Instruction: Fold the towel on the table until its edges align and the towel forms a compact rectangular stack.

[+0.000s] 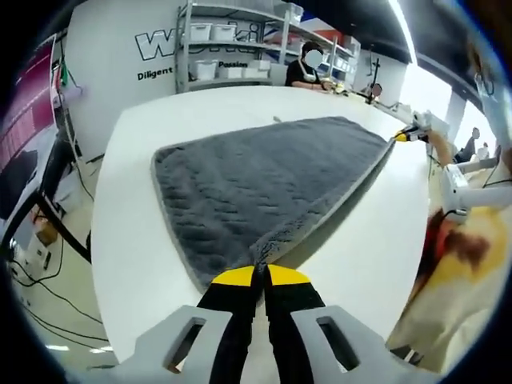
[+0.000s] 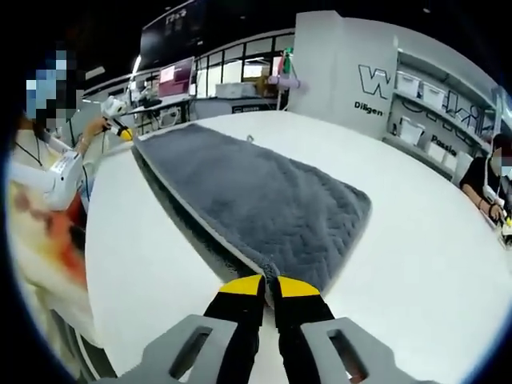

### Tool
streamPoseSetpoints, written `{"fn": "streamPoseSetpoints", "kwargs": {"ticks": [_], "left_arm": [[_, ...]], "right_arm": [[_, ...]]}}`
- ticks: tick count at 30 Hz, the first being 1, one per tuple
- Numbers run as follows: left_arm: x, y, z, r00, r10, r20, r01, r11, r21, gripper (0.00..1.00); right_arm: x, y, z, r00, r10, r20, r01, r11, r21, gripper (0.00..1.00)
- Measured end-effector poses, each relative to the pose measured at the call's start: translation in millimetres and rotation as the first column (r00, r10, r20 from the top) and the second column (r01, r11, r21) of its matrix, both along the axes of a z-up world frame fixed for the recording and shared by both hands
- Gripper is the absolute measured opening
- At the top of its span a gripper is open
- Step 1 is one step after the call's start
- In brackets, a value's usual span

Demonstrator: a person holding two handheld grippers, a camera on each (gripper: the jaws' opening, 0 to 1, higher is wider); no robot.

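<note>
A grey quilted towel (image 1: pixel 264 180) lies spread on the white table (image 1: pixel 136 248), with two layers showing along its near edge. My left gripper (image 1: pixel 260 276), yellow-tipped, is shut on the towel's near corner. The right gripper (image 1: pixel 406 134) holds the far corner of that same edge. In the right gripper view the towel (image 2: pixel 264 200) stretches away from my right gripper (image 2: pixel 269 286), which is shut on its corner. The left gripper (image 2: pixel 122 132) pinches the opposite corner at the far left. The edge between the two grippers is pulled taut.
A person's sleeve (image 2: pixel 56 180) and body stand at the table's side. Shelves with white bins (image 1: pixel 232 48) and a lettered wall stand beyond the table. Seated people (image 1: pixel 308 68) are at the far edge. Cables (image 1: pixel 32 272) lie on the floor.
</note>
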State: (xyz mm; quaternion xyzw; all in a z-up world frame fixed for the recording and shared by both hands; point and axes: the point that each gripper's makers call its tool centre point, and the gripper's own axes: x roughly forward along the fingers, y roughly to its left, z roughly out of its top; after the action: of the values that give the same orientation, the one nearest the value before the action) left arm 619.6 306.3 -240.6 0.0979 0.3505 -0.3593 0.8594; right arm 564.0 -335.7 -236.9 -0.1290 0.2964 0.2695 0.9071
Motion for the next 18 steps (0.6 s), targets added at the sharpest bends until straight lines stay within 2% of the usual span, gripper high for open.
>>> {"fn": "streamPoseSetpoints", "kwargs": {"ticks": [8,18], "left_arm": [[22.2,1.8,3.0,0.999,0.027,0.045,-0.026,1.000,-0.008,0.03],[53.7,-0.7,5.9,0.993,0.024,0.120,-0.023,1.000,-0.003,0.03]], "right_arm": [[25.5,-3.1,-1.6,0.999,-0.025,0.025,0.026,0.999,-0.032,0.01],[49.5,-8.1,-5.2,0.997,-0.054,0.050,0.060,0.989,-0.132,0.01]]}}
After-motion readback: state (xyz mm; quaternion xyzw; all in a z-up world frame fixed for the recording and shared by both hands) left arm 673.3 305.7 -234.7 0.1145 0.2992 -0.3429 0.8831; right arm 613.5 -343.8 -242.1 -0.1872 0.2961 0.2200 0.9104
